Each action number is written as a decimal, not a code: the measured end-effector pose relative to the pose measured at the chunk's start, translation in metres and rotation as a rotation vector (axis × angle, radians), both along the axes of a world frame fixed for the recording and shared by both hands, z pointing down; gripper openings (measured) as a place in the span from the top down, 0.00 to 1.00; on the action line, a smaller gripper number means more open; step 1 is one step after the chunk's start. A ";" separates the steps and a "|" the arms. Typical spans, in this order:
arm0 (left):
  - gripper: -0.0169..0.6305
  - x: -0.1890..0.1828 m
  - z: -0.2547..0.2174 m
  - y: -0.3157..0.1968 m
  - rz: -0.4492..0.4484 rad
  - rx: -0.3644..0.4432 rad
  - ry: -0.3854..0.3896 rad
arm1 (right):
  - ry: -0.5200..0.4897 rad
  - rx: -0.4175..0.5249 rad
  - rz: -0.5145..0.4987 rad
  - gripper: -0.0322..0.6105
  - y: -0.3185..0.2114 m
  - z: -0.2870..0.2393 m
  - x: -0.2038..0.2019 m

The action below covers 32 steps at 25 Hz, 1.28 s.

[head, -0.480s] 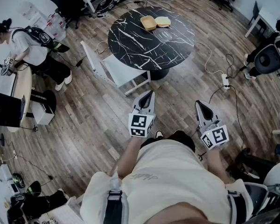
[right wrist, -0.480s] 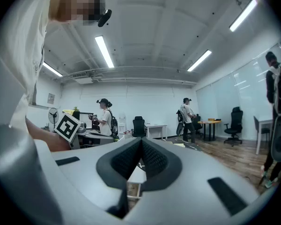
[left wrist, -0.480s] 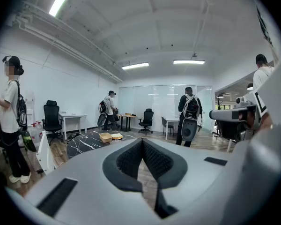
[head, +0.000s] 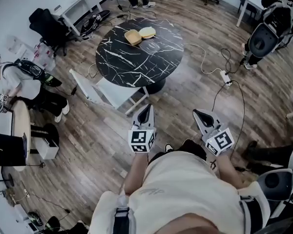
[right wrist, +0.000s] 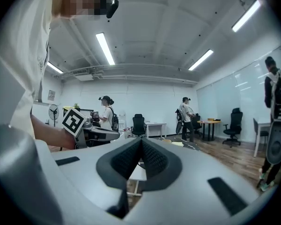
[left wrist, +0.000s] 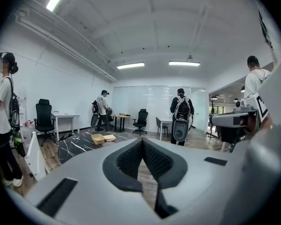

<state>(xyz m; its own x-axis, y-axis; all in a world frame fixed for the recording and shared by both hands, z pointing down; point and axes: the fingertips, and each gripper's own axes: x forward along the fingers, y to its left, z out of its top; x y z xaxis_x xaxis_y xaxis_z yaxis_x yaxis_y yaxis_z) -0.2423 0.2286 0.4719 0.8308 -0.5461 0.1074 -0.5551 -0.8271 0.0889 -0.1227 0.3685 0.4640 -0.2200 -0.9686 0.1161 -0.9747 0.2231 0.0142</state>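
- While both tools are held out low over the wooden floor (head: 95, 130), the left gripper (head: 147, 108) is recorded with its jaws pressed together at the tips; nothing is pinched between them.
- The right gripper (head: 196, 113) is likewise closed on itself, and no object is seen between its pads.
- The white chair (head: 112, 92) is noted as the nearest thing: just beyond and to the left of the left gripper, apart from it.
- The round black marble table (head: 132, 57) stands farther off, behind the chair, and is touched by neither gripper.
- Near the table's far edge a tan box (head: 133, 37) and a pale yellow lid (head: 147, 32) are laid side by side.
- A white power strip (head: 225, 78) with its cable is seen on the floor, far right of the right gripper.
- A person with a backpack (head: 19, 79) is observed at the far left.
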 end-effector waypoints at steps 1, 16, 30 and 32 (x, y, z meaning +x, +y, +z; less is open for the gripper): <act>0.95 0.003 -0.002 0.000 0.008 0.004 0.001 | 0.006 -0.001 0.002 0.94 0.000 0.001 0.000; 0.73 0.009 -0.017 -0.025 0.029 0.002 0.028 | 0.006 0.002 0.012 0.94 -0.032 0.002 0.016; 0.73 0.066 0.010 -0.032 0.152 -0.028 -0.048 | -0.049 -0.079 0.080 0.94 -0.048 0.030 0.061; 0.73 0.082 0.007 -0.042 0.155 -0.030 -0.052 | -0.063 -0.082 0.074 0.94 -0.060 0.035 0.074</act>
